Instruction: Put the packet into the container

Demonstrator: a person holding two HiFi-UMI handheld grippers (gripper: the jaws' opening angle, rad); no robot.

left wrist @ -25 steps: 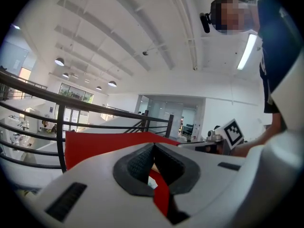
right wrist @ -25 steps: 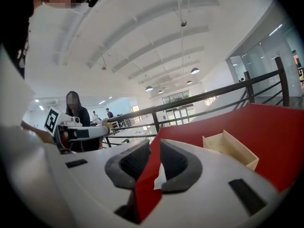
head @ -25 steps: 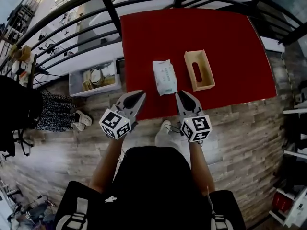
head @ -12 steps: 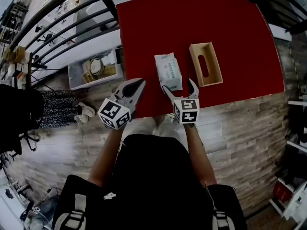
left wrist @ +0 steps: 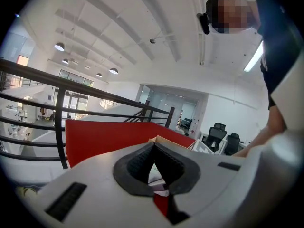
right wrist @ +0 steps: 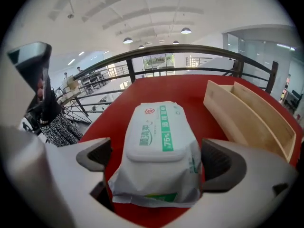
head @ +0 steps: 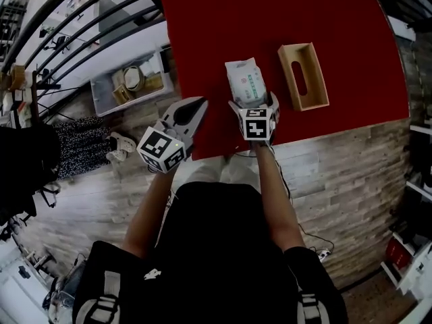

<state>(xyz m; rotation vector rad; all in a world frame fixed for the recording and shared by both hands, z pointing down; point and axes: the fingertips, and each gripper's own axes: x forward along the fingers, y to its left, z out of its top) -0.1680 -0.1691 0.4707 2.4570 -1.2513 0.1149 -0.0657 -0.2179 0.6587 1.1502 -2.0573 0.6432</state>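
Near edge of the red table, seen from beside the person, twelve o'clock pointing away from them: the packet lies flat, long axis running toward twelve, hard flip lid facing up. Wooden container sits at its three o'clock, apart from it, roughly parallel; its open side looks to face up. Right gripper is tipped down over the packet's six o'clock end. Its jaws have just been opening and now stand wide, one on each side of the pack, with the crimped end seal between them. The nine o'clock pad shows clear gap; the three o'clock pad is very near the film, and no squeeze shows. Left gripper hangs at about eight o'clock of the packet, off the table edge, tips together, nothing in them. Handling guess — a wet-wipe pack: soft, squashy, slick film, some heft from the damp contents, only the lid stiff. Grabbed by the end seal alone it would likely sag or slip. Better to pinch across the width, on the full body beside the lid — firm enough to dent the film, not crush it.
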